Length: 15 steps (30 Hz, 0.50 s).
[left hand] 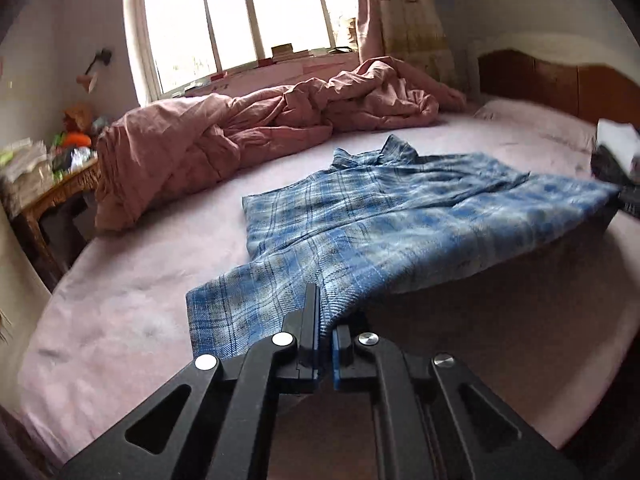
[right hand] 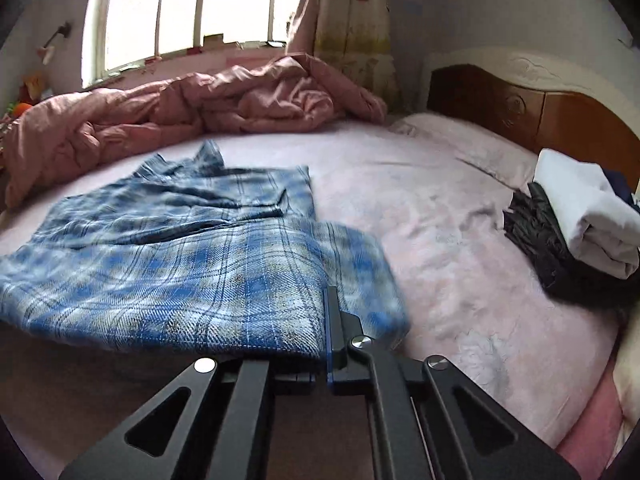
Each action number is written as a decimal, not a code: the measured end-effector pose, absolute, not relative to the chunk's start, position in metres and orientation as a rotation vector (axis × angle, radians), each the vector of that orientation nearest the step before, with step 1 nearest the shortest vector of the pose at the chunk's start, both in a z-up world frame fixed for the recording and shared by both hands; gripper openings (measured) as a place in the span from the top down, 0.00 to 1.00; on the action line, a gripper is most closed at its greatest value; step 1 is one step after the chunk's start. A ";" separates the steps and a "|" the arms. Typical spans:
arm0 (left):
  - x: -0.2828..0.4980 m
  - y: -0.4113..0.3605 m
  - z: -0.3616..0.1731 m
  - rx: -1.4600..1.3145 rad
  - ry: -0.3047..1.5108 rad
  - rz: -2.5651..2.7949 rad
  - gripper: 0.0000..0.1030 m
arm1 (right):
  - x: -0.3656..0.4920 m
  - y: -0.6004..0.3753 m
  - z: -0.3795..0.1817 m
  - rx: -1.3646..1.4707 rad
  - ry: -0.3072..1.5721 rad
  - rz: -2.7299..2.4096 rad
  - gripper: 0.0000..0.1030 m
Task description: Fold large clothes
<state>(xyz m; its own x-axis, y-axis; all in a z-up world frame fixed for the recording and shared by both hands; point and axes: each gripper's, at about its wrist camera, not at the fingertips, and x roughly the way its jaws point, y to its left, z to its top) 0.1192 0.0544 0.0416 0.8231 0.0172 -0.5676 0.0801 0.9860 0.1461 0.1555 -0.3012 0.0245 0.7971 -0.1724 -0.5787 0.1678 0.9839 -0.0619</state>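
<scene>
- Left wrist view: the blue plaid shirt (left hand: pixel 360 216) is seen spread across the pink bed (left hand: pixel 120 320), collar toward the rumpled pink quilt (left hand: pixel 248 128) under the window (left hand: pixel 240 12).
- The left gripper (left hand: pixel 325 320) is seen with its jaws closed right down on the near hem of the shirt; cloth is pinched between the blue pads and drapes over the right one.
- The near edge of the shirt is held clear of the bed, a shadow showing beneath it out to the far right corner, where the edge meets a dark, blurred shape that cannot be identified with certainty.
- Right wrist view: the same shirt (right hand: pixel 180 248) is seen from its other side; the right gripper (right hand: pixel 326 320) has its jaws closed on the hem, the fabric covering the left one, so that only the right one shows.
- A stack of folded clothes (right hand: pixel 580 224), white over dark, lies well apart, near the headboard (right hand: pixel 520 104).
- Step judged: the hem has been taken at both corners and lifted; the bottom-to-top fold is under way.
- Next move judged: both corners would need to be carried level and together toward the collar, the edge kept taut, then laid down square before release.
- Risk noted: uneven travel would skew the fold.
</scene>
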 end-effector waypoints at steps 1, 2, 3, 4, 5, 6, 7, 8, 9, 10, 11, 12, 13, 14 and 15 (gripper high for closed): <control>0.116 0.055 0.046 0.173 0.607 -0.041 0.97 | 0.153 -0.301 0.028 -0.006 0.623 -0.168 0.97; 0.113 0.055 0.050 0.203 0.609 -0.047 0.97 | 0.148 -0.300 0.034 -0.017 0.625 -0.140 0.97; 0.111 0.053 0.054 0.229 0.617 -0.057 0.97 | 0.145 -0.300 0.040 -0.025 0.625 -0.122 0.97; 0.109 0.053 0.058 0.244 0.627 -0.069 0.97 | 0.140 -0.301 0.047 -0.028 0.624 -0.098 0.97; 0.108 0.053 0.061 0.253 0.636 -0.081 0.97 | 0.133 -0.300 0.055 -0.031 0.618 -0.074 0.97; 0.108 0.053 0.065 0.270 0.642 -0.087 0.97 | 0.129 -0.301 0.063 -0.038 0.613 -0.066 0.97; 0.112 0.052 0.069 0.293 0.642 -0.083 0.97 | 0.127 -0.300 0.068 -0.047 0.607 -0.068 0.97; 0.117 0.051 0.073 0.319 0.631 -0.059 0.97 | 0.128 -0.298 0.074 -0.063 0.594 -0.073 0.97; 0.126 0.051 0.077 0.342 0.621 -0.037 0.97 | 0.132 -0.297 0.078 -0.077 0.588 -0.077 0.97; 0.137 0.049 0.079 0.365 0.612 -0.019 0.97 | 0.141 -0.295 0.081 -0.092 0.582 -0.090 0.97; 0.153 0.047 0.082 0.381 0.613 -0.008 0.97 | 0.150 -0.294 0.083 -0.101 0.581 -0.103 0.97; 0.169 0.045 0.083 0.391 0.619 -0.001 0.97 | 0.167 -0.292 0.086 -0.116 0.588 -0.113 0.97; 0.188 0.045 0.084 0.392 0.634 0.003 0.97 | 0.177 -0.291 0.088 -0.115 0.595 -0.113 0.97; 0.209 0.045 0.084 0.389 0.648 0.007 0.97 | 0.198 -0.291 0.089 -0.102 0.609 -0.113 0.97; 0.226 0.046 0.083 0.390 0.652 0.016 0.97 | 0.213 -0.289 0.090 -0.096 0.616 -0.117 0.97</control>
